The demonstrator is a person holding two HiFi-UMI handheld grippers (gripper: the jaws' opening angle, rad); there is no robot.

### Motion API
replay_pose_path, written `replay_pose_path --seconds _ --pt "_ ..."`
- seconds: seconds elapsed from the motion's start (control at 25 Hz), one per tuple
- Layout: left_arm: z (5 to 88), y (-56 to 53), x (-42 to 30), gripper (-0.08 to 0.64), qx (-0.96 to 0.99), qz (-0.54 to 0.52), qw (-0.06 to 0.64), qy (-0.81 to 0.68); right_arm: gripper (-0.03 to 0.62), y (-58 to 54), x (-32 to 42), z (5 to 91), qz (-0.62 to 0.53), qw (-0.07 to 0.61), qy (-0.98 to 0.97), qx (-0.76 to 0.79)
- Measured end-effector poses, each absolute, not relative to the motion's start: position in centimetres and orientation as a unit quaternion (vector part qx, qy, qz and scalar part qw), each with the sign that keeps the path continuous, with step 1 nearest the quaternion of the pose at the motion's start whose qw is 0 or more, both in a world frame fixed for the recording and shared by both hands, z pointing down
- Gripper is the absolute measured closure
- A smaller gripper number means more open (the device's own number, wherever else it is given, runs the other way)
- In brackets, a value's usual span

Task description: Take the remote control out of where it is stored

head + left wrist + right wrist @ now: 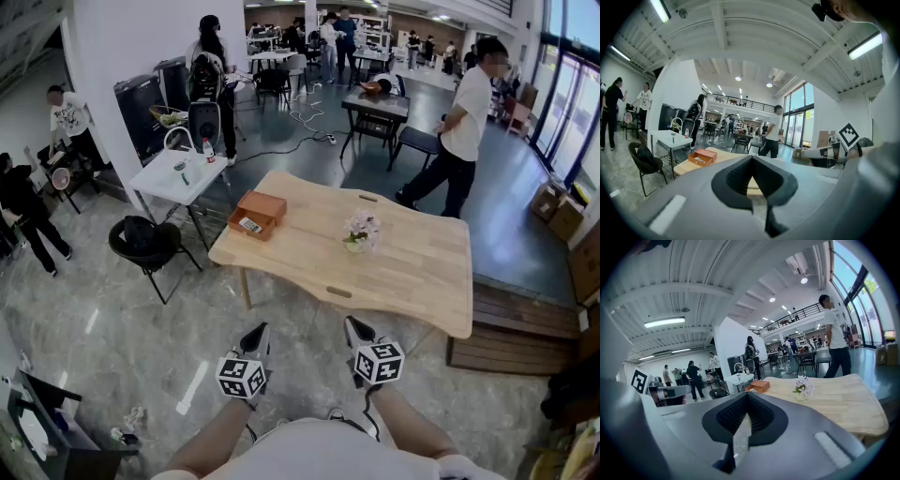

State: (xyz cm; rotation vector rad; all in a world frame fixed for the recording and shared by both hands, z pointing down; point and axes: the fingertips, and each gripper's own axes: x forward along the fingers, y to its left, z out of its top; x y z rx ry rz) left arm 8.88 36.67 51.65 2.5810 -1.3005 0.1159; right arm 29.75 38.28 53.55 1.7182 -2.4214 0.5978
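Observation:
An orange-brown box point(255, 214) with a white label lies near the far left corner of the wooden table point(412, 272). It also shows in the left gripper view point(702, 156) and the right gripper view point(760, 386). No remote control is visible in any view. My left gripper point(257, 332) and right gripper point(353, 325) hang side by side over the floor, short of the table's near edge and well away from the box. Both have their jaws pressed together with nothing between them point(752, 161) point(747, 398).
A small pot of pale flowers point(361, 232) stands mid-table, right of the box. A black chair point(145, 242) and a white side table point(178, 175) sit left of the table. A person point(459, 131) stands behind it. A low wooden platform point(525, 328) lies at the right.

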Motion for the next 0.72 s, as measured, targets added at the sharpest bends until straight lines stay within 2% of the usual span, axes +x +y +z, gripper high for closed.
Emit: replay_pose_path --seconds 0.72 --pt "51.5 37.3 7.4 0.56 0.883 0.04 0.128 -0.45 0.566 38.9 28.4 52.7 0.191 0.057 -0.801 0.564"
